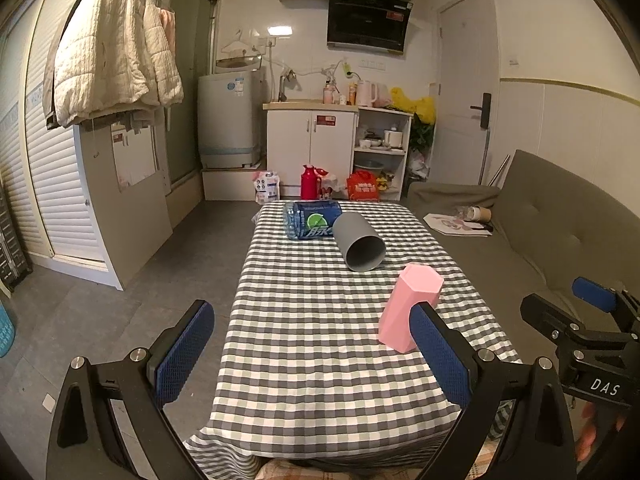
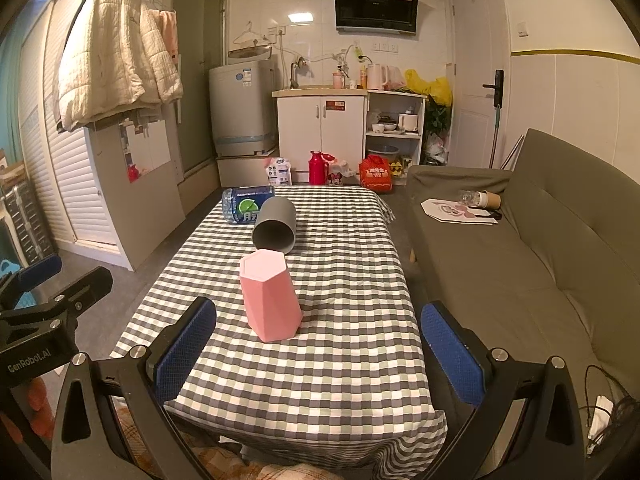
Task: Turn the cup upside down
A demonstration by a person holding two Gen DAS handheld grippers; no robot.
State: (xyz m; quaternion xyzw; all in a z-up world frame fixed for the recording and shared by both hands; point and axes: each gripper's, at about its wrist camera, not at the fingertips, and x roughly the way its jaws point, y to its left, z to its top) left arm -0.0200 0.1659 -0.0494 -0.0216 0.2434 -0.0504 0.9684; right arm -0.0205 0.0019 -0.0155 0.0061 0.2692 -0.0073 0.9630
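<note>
Nearest the cameras, the left gripper (image 1: 312,360) and the right gripper (image 2: 318,354) hovered above the near edge of the table (image 2: 320,392), each with its blue-padded fingers spread wide and nothing between them. Neither touched anything, and both pointed down the length of the checked tablecloth. Just beyond them, toward the near end of the table, the pink cup (image 2: 270,296) stood with its closed six-sided base on top and its wider mouth down on the cloth, so it looked already turned over, which probably explained why both claws hung clear of it. Farther along, near the table's far end, a grey cup (image 2: 276,226) lay on its side, mouth facing the cameras. Touching it, at the far left corner, lay a blue plastic bottle (image 2: 244,204).
</note>
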